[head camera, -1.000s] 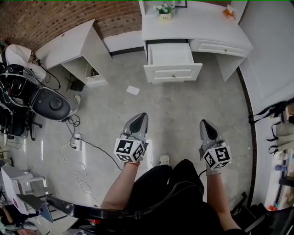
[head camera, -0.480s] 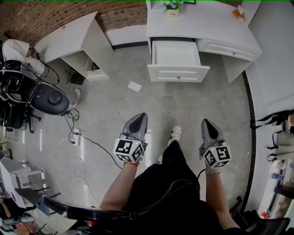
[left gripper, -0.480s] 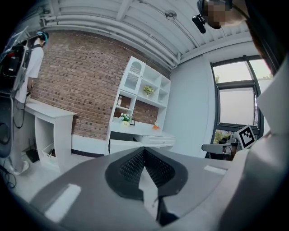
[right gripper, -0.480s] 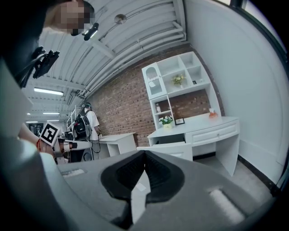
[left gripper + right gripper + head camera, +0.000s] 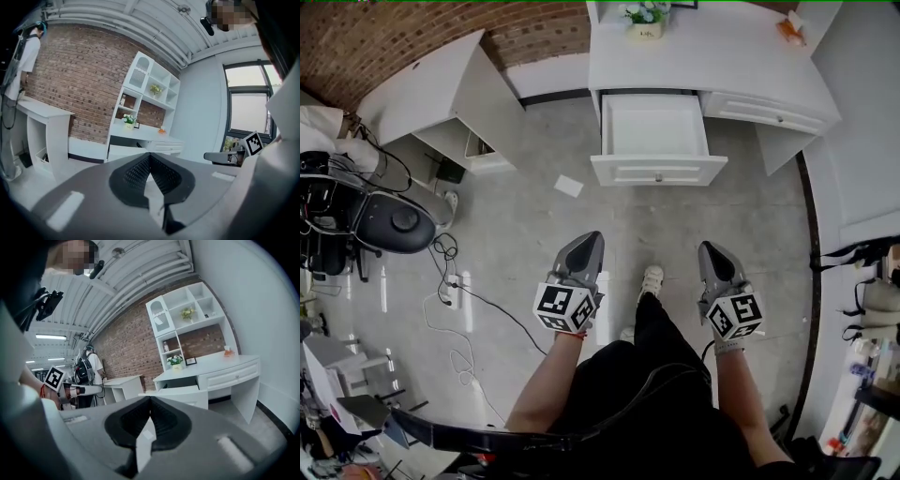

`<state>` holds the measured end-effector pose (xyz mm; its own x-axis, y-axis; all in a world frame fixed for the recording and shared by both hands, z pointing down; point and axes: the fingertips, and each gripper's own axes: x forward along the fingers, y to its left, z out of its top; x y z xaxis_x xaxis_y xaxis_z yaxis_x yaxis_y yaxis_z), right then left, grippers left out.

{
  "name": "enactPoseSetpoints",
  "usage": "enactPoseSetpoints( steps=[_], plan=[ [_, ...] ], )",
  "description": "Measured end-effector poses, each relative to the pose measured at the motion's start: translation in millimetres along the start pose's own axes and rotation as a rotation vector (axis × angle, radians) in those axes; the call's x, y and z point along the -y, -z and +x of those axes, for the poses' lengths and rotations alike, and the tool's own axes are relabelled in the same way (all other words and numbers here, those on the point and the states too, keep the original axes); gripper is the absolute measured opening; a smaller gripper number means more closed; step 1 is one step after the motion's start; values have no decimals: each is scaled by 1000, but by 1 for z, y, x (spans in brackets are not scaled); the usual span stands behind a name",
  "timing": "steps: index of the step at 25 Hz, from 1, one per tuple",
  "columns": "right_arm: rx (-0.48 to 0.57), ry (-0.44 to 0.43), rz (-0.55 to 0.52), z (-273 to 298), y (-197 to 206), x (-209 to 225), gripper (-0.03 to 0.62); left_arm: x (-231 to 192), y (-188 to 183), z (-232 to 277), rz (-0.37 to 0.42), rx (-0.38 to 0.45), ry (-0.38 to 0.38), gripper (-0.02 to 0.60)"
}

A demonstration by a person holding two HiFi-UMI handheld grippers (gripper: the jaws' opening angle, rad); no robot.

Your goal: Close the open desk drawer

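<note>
While drawer's (image 5: 656, 131) ahead, left tongs (image 5: 589, 237), right tongs (image 5: 707, 247)

We see a study-like lab room.
White wooden desk (image 5: 722, 52), red brick wall (image 5: 384, 42), loose black cables (image 5: 442, 251) across the grey floor (image 5: 675, 234).

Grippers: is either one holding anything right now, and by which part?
Nothing is held. The left gripper and the right gripper are both shut and empty, well short of the open drawer.
</note>
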<state>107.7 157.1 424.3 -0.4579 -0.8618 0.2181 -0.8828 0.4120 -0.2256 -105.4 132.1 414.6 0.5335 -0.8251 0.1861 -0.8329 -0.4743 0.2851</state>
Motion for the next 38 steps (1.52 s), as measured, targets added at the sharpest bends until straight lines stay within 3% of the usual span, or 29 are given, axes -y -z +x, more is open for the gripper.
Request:
enactPoseSetpoints(
  steps=[4,12,26,38],
  plan=[
    [-40,-18,9,28,2,13,2,2,5,32,-22,-37,38,3],
    [-123,-65,42,81,21,37,2,-9,22,91,-51,-99,45,3],
    [-264,-122,90,149,52,82,2,-34,61,171,-153,-218,6,3],
    [-374,-63,172,207,75,108,2,-56,99,222,-220,-320,-5,3]
  ],
)
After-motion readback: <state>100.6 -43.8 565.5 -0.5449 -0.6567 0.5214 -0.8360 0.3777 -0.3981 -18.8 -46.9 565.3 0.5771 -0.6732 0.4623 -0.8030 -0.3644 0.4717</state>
